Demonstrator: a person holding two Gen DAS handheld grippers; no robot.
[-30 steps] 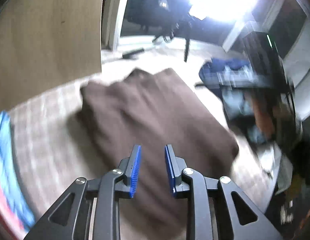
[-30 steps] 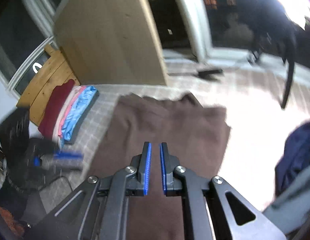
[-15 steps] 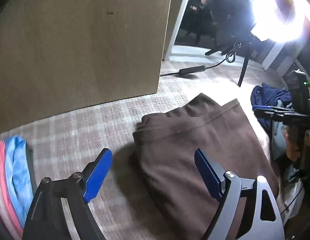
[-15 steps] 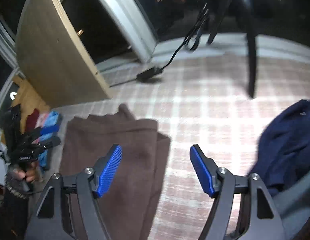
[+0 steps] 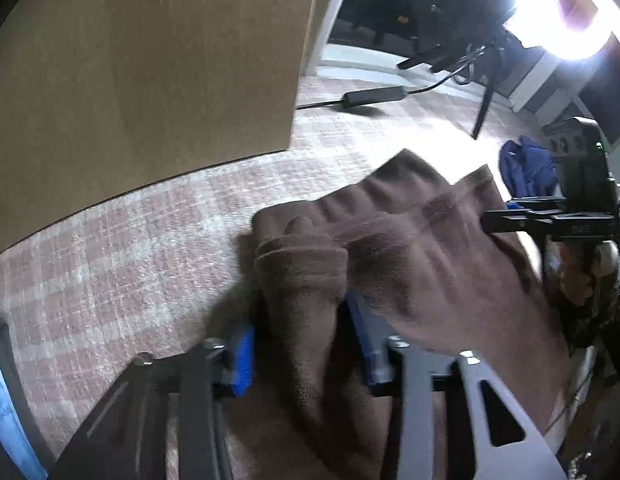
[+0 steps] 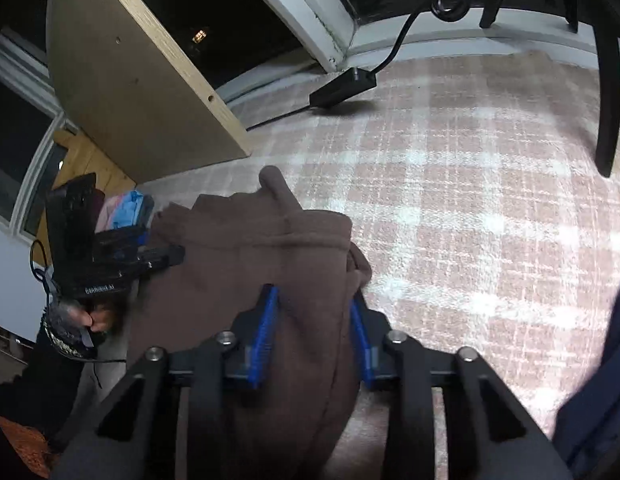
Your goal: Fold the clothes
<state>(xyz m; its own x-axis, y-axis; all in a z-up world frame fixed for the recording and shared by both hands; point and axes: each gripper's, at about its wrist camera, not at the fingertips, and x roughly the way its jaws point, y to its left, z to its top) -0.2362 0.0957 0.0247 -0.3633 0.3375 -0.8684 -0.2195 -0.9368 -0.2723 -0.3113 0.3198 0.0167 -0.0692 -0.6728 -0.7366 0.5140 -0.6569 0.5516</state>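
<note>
A brown garment [image 5: 429,248] lies on the checked carpet [image 5: 110,264], its near-left corner bunched up between my left gripper's [image 5: 302,332] blue pads. The jaws are closing and the pads press the fold. In the right wrist view the same brown garment [image 6: 246,240] has its right-hand edge gathered between my right gripper's [image 6: 311,312] pads, whose jaws are also closing on the cloth. Each gripper shows in the other's view: the right gripper [image 5: 549,222] at the cloth's far side, the left gripper [image 6: 122,256] held by a hand [image 6: 102,316].
A light wooden cabinet panel [image 5: 150,60] stands behind the carpet. A black power adapter [image 6: 341,88] with its cable lies near the door sill. A dark blue garment [image 5: 525,164] lies to the right. Folded clothes [image 6: 126,208] are stacked at the left. A dark stand leg [image 6: 609,100] rises at the right.
Both grippers opened wide, sank toward the brown garment's end and closed on its two corners. The cloth there now stands bunched up instead of lying flat.
</note>
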